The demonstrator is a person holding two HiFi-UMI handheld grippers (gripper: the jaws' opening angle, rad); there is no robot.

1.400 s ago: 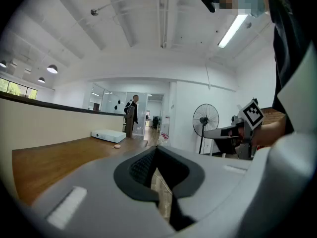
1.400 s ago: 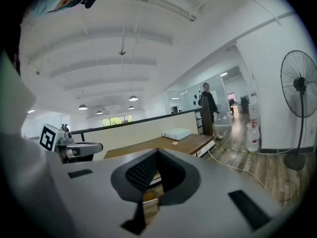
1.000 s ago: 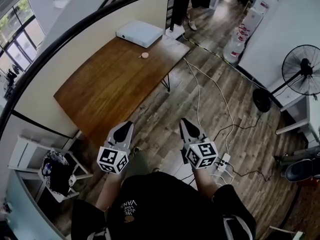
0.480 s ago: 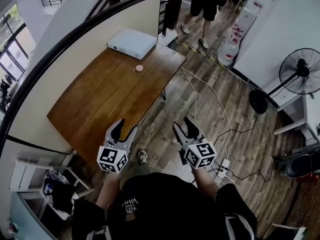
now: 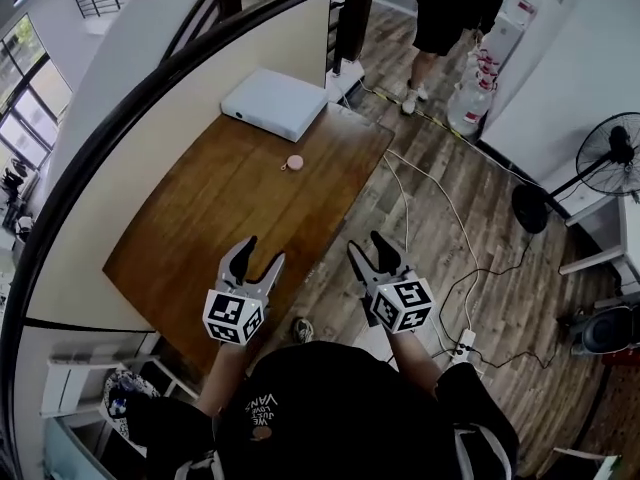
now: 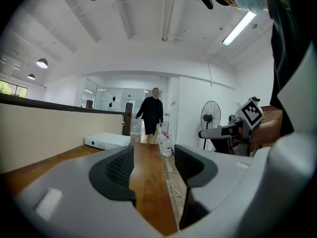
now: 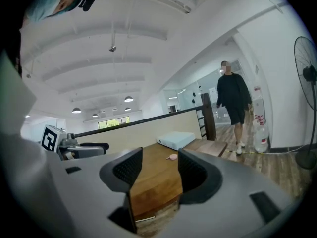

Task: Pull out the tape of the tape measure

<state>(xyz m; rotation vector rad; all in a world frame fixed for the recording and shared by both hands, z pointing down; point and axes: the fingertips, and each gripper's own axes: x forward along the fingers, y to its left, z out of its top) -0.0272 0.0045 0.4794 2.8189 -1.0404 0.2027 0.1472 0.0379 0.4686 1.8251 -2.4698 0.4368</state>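
Pink and round, the tape measure (image 5: 294, 162) lies flat on the brown wooden desk (image 5: 200, 218), toward the far end and nearer the right edge. It sits just short of a white box (image 5: 273, 102) that occupies the far right corner, and nothing touches it. In the right gripper view it shows as a small pink disc (image 7: 173, 156) well beyond the jaws.

Both tools are held level at the near end, well apart from the tape measure. The left hand-held gripper (image 5: 260, 252) reaches over the desk close to its near right corner. Its jaws have just been opening and now stand wide and released. The left gripper view (image 6: 154, 152) shows only the desk's right edge and floor in the gap. The right hand-held gripper (image 5: 366, 245) is beside it, off the right edge and above the plank floor (image 5: 420, 258). Its jaws have also just been opening and are spread, with nothing gripped. Its own view (image 7: 159, 155) shows only the desk top between them.

Past the far end a person (image 5: 455, 8) in dark clothes walks on the floor near some water bottles (image 5: 475, 93). A standing fan (image 5: 610, 158) is off to the right. White cables (image 5: 430, 198) trail across the planks to a power strip (image 5: 465, 343).
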